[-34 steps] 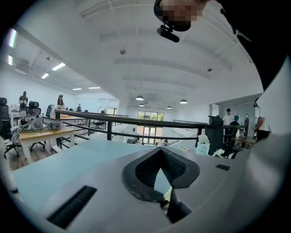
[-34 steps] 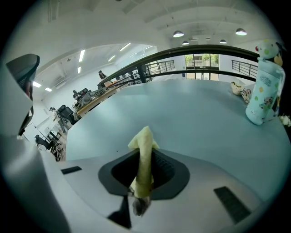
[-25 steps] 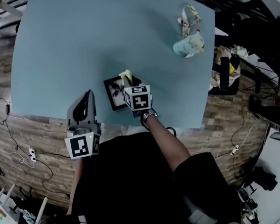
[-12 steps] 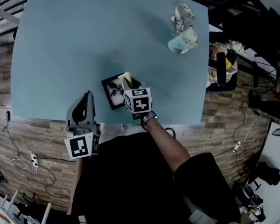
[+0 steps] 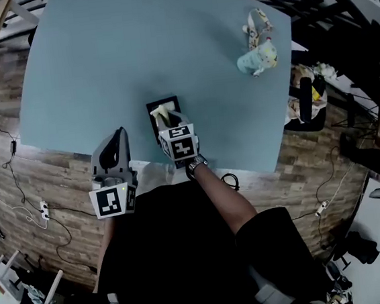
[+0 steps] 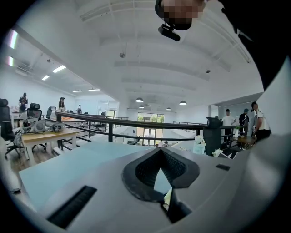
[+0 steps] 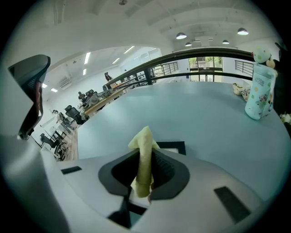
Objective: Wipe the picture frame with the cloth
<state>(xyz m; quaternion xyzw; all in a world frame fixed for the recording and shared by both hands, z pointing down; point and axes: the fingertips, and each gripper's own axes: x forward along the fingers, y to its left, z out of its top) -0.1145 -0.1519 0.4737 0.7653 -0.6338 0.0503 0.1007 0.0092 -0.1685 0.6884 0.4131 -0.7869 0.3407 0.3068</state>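
Two jaws of the right gripper (image 5: 168, 120) pinch a folded pale-yellow cloth (image 7: 144, 145) over the black rectangular picture frame (image 7: 175, 144), apparently to wipe it, while the left gripper (image 5: 119, 136) waits beside the frame, jaws together and empty.

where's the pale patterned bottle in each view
head view: bottle in the upper right, near the table's far right corner.
left gripper view: bottle small, right of centre, at the table's far edge.
right gripper view: bottle upright at the far right.
shared landmark: the blue table it stands on.
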